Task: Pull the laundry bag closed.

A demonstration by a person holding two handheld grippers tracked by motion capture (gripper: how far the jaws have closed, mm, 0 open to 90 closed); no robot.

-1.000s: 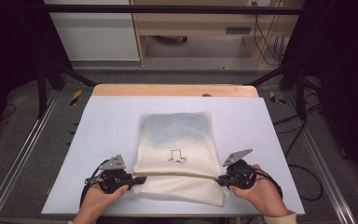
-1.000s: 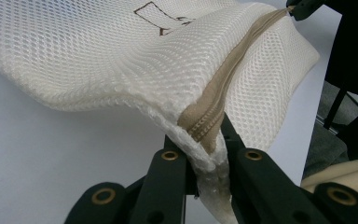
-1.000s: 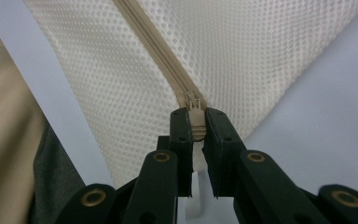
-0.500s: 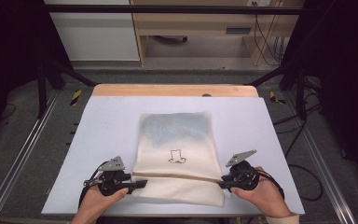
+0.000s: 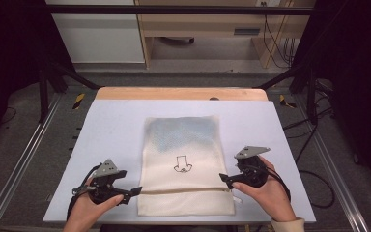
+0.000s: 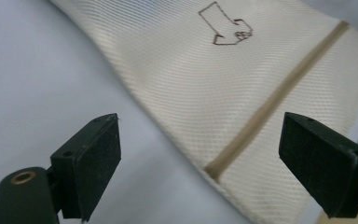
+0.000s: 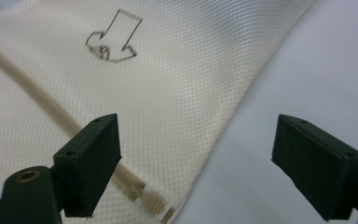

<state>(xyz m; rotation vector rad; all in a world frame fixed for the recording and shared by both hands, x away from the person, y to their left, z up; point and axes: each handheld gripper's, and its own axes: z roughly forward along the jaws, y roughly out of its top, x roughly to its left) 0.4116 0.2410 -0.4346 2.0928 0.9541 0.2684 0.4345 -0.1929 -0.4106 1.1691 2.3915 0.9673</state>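
Note:
A cream mesh zip bag (image 5: pixel 183 145) lies flat in the middle of the pale table (image 5: pixel 111 130), its tan zip (image 5: pixel 183 191) running across near the front edge. A small outline drawing (image 5: pixel 182 164) sits above the zip. My left gripper (image 5: pixel 134 191) rests at the zip's left end, open, with the bag's edge (image 6: pixel 205 79) and the zip (image 6: pixel 270 102) between its jaws. At the zip's right end my right gripper (image 5: pixel 224 180) is open too, over the bag's edge (image 7: pixel 168 84) and the zip pull (image 7: pixel 154 203). Neither one holds anything.
A wooden strip (image 5: pixel 174 93) borders the table's far edge. Metal frame rails (image 5: pixel 24 159) run along both sides, with yellow-black clamps at the back left (image 5: pixel 78 100) and back right (image 5: pixel 284 100). Cables (image 5: pixel 314 188) trail off to the right.
The bag's near end was bunched up between both grippers; now it lies flat and longer toward the front, and both grippers have opened and let go.

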